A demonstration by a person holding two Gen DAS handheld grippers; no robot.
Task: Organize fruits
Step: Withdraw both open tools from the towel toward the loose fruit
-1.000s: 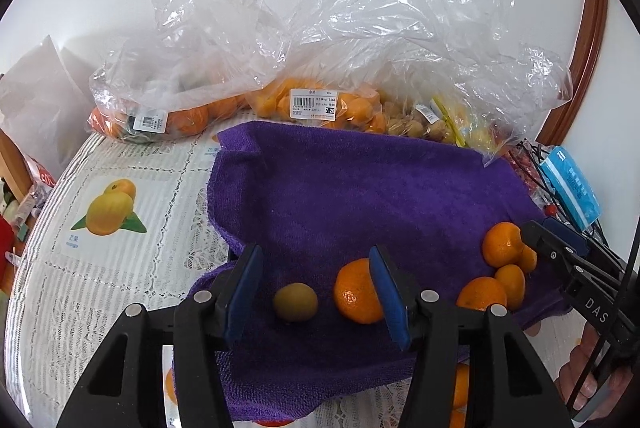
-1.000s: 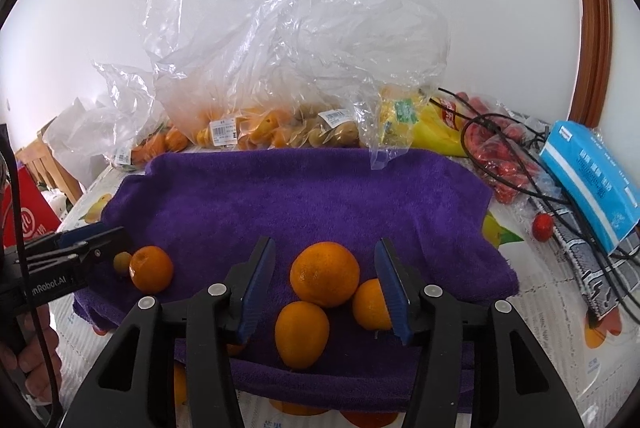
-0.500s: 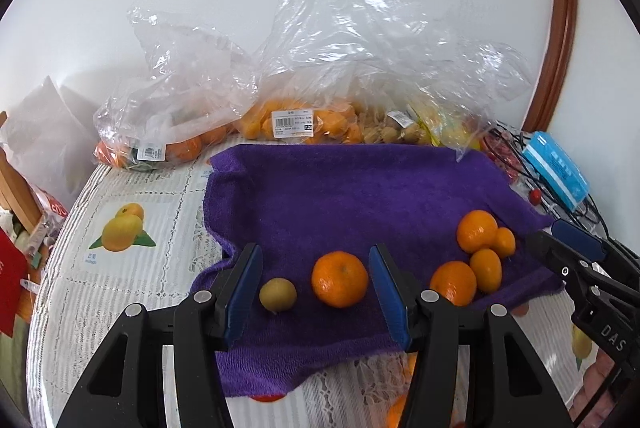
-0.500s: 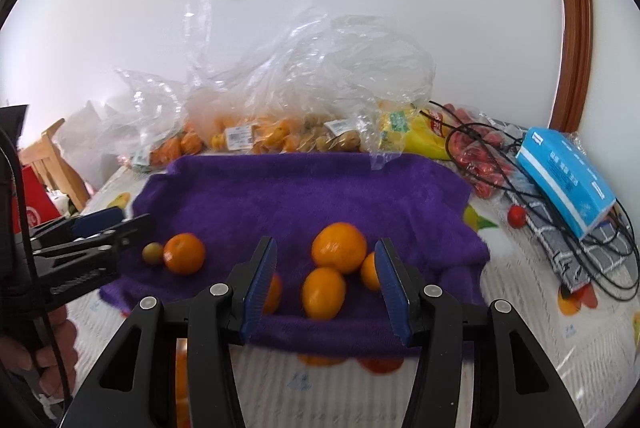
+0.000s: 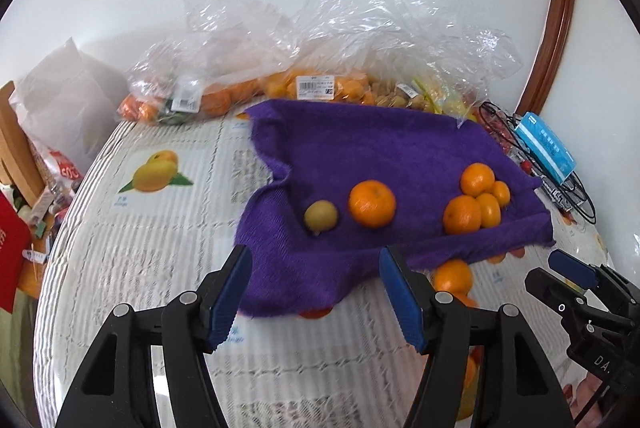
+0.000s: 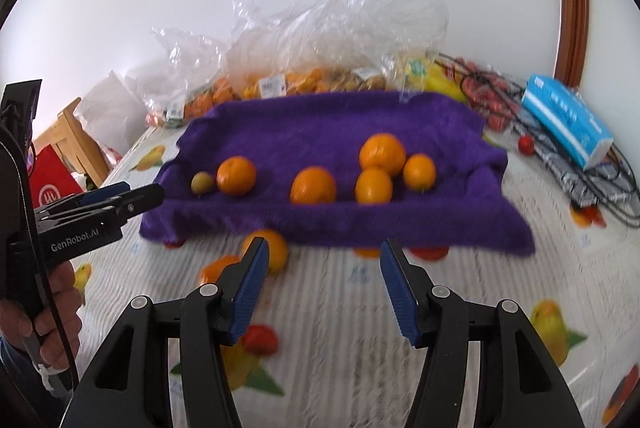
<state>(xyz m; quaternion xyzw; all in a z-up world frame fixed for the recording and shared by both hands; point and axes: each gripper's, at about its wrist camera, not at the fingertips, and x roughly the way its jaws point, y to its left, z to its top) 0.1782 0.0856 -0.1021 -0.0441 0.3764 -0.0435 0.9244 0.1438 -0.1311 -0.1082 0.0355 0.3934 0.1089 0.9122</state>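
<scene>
The left gripper (image 5: 316, 292) and the right gripper (image 6: 320, 284) both hang over the table short of the towel's near edge, each with its jaws apart and nothing between them. The jaws of both have just been opening.

Layout, largest item first:

1. The table (image 5: 152, 260), under a printed fruit-pattern cover, carries everything.
2. The clear plastic bags (image 5: 360, 28) of more fruit stand along the wall behind the towel.
3. The purple towel (image 6: 328, 124) lies at the table's middle. Its near edge is rumpled and partly raised.
4. The lone orange (image 5: 372, 203) sits on the towel's left part.
5. The cluster of oranges (image 6: 380, 168) sits on the towel's right part, the fruits touching or nearly so.
6. The small greenish fruit (image 5: 321, 215) lies just beside the lone orange, on its left.

Step in hand, as a judgement: the fruits appear placed on the towel, and both grippers stand clear of it, between placements or ready for a fresh approach.

Next move, as a judgement: choose one target, advance with the jaws wide enough to straddle it, and close gently. The small greenish fruit lies close to the lone orange, so approach from its free side. Round fruit on a rumpled towel may roll if nudged.
</scene>
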